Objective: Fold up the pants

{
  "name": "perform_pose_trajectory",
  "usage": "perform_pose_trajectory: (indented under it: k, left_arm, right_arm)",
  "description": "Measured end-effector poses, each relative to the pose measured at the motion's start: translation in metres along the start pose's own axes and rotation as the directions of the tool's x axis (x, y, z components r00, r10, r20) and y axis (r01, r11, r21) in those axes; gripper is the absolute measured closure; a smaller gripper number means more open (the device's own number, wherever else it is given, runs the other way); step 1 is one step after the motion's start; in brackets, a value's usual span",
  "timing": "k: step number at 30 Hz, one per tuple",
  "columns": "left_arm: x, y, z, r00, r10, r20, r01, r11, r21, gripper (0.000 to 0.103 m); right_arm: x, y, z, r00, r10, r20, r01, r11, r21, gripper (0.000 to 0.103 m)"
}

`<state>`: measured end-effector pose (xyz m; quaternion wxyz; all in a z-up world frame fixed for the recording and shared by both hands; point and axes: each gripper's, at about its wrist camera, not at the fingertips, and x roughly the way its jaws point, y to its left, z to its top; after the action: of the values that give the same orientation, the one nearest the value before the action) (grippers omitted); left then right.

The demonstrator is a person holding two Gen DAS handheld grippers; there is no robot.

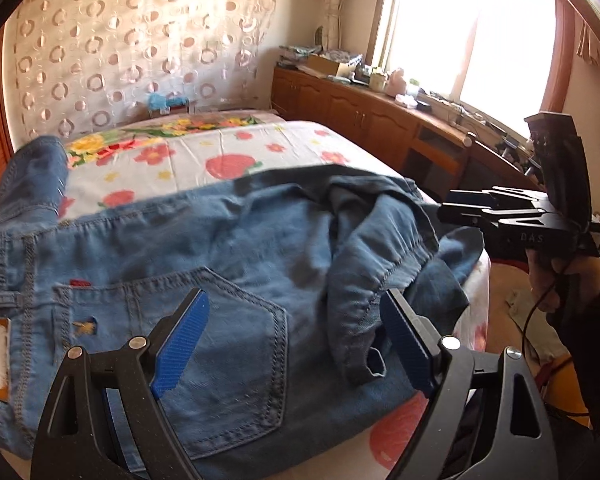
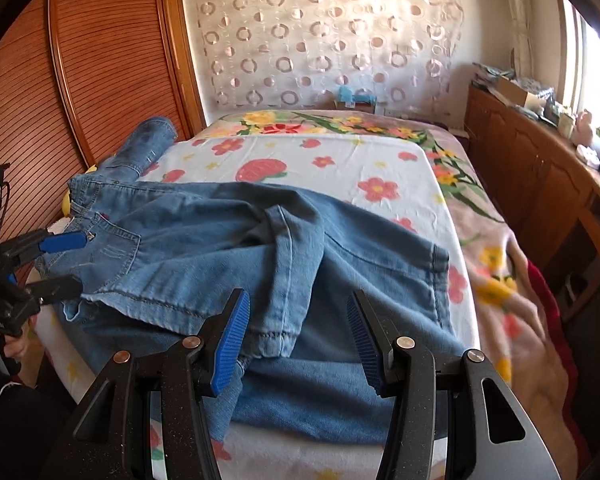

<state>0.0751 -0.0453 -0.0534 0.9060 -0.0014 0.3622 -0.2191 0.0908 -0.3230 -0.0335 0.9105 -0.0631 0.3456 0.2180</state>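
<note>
Blue denim pants point(image 1: 236, 248) lie across the near end of the bed, partly folded, with a leg hem lapped over the top point(image 2: 276, 312). The waist and back pocket point(image 1: 236, 344) are under my left gripper point(image 1: 296, 340), which is open and empty just above the pocket. My right gripper point(image 2: 296, 340) is open and empty above the leg hem. The left gripper also shows at the left edge of the right wrist view point(image 2: 60, 264), open over the waist. The right gripper shows in the left wrist view point(image 1: 460, 208), off the bed's right side.
The bed has a white floral sheet point(image 2: 340, 152) and a flowered blanket point(image 2: 500, 264). A second denim piece point(image 2: 144, 144) lies at the far left by the wooden wardrobe point(image 2: 80, 80). A cluttered wooden cabinet point(image 1: 360, 116) runs under the window on the right.
</note>
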Motion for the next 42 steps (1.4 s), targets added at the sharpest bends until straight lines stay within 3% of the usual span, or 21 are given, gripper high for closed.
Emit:
perform_pose_trajectory:
  k: [8,12,15,18,20,22,26,28,34,42]
  left_arm:
    - [-0.003,-0.011,-0.005,0.999,-0.052,0.007,0.052,0.998,0.02,0.016]
    - [0.009,-0.012,-0.008,0.998,-0.052,-0.031,0.052,0.998,0.023,0.02]
    - [0.02,-0.006,-0.012,0.997,-0.045,-0.059,0.045,0.999,0.002,0.031]
    - [0.024,-0.002,-0.014,0.997,-0.052,-0.061,0.051,0.999,-0.012,0.047]
    - [0.023,-0.002,-0.014,0.997,-0.061,-0.055,0.06,0.998,-0.011,0.063]
    - [0.021,-0.003,-0.015,0.996,-0.074,-0.05,0.074,0.997,-0.002,0.071]
    - [0.02,-0.008,-0.016,0.994,-0.094,-0.049,0.095,0.995,0.021,0.082]
    - [0.019,-0.009,-0.016,0.994,-0.097,-0.049,0.098,0.995,0.026,0.089]
    - [-0.003,-0.011,-0.008,0.998,-0.066,-0.007,0.066,0.996,0.054,0.094]
    - [-0.066,0.012,0.008,0.992,-0.025,0.126,0.022,1.0,0.022,0.094]
  right_arm:
    - [0.011,-0.004,-0.001,0.999,0.036,-0.018,-0.036,0.999,0.023,0.05]
    - [0.019,-0.01,-0.003,0.998,0.052,-0.034,-0.051,0.998,0.037,0.05]
    - [0.025,-0.015,-0.006,0.996,0.082,-0.037,-0.08,0.995,0.055,0.05]
    - [0.029,-0.019,-0.006,0.992,0.117,-0.037,-0.114,0.991,0.074,0.05]
    - [0.033,-0.021,-0.007,0.99,0.133,-0.045,-0.129,0.988,0.079,0.05]
    - [0.037,-0.019,-0.007,0.988,0.146,-0.052,-0.142,0.986,0.085,0.05]
    - [0.042,-0.017,-0.007,0.982,0.181,-0.054,-0.176,0.98,0.095,0.079]
    - [0.039,-0.016,-0.005,0.98,0.193,-0.044,-0.189,0.978,0.089,0.085]
    - [0.013,-0.005,0.019,0.982,0.183,0.051,-0.185,0.982,0.026,0.087]
    - [-0.029,0.042,0.076,0.955,0.201,0.219,-0.172,0.975,-0.144,0.087]
